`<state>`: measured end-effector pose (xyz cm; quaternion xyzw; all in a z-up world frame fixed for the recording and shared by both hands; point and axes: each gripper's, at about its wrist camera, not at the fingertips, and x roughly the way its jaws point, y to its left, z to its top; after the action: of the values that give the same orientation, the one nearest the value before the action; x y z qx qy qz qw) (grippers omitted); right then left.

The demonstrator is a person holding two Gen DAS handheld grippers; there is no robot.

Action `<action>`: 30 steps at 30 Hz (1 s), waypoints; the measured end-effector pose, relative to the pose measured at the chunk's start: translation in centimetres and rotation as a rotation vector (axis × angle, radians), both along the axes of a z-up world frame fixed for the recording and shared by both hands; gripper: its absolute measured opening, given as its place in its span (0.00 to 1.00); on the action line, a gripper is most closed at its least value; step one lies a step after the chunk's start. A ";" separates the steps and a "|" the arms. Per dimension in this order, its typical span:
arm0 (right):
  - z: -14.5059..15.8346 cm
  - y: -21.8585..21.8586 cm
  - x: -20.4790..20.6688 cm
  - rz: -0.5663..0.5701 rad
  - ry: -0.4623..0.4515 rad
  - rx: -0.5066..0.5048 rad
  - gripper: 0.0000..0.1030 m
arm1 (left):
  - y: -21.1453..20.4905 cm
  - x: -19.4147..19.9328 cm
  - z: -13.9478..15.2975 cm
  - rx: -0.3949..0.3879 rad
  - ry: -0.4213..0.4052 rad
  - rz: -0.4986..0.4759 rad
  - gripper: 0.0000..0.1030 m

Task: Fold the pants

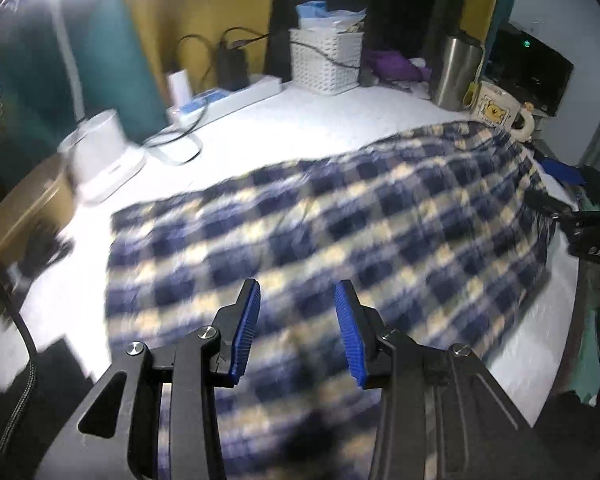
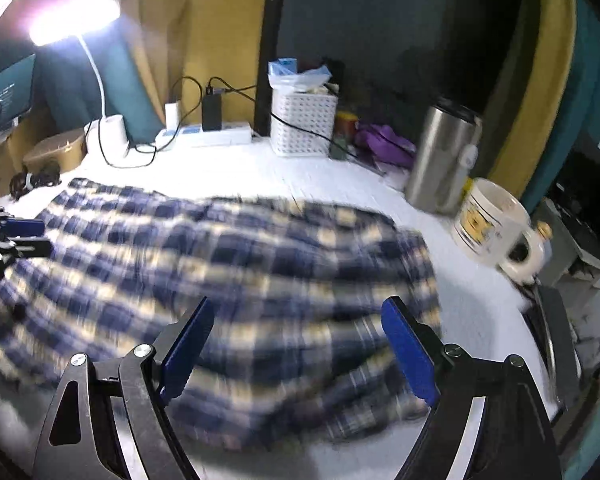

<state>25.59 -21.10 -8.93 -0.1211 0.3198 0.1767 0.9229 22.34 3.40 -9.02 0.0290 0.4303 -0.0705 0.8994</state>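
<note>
White worktop (image 1: 340, 120) lies bare between the plaid pants (image 1: 340, 220) and the clutter at the back: basket (image 1: 326, 60), power strip (image 1: 236, 96), steel tumbler (image 1: 454, 72), mug (image 1: 500, 110). Pants spread across the middle, their right end close to the mug and the worktop's edge. Left gripper (image 1: 298, 332) hovers over the near hem, fingers partly spread, pinching nothing. Right gripper (image 2: 296, 350) hangs above the cloth, fingers wide apart, empty. Motion blur smears the plaid; folds and near hem are hard to read.
</note>
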 end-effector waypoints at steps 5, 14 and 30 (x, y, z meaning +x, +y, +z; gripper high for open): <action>-1.1 3.3 4.3 0.025 0.054 -0.007 0.66 | -1.6 4.6 -0.5 -0.027 0.024 -0.065 0.37; -4.9 5.0 8.9 -0.014 0.163 -0.071 0.61 | -2.5 9.9 -3.4 -0.012 0.111 -0.069 0.37; -3.4 6.6 12.4 -0.003 0.197 0.048 0.61 | -3.6 13.0 -3.6 -0.112 0.095 -0.042 0.39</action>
<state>38.02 -14.53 -12.28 -0.0808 0.4048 0.1938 0.8900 35.31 -0.17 -12.61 -0.0159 0.4674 -0.1145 0.8765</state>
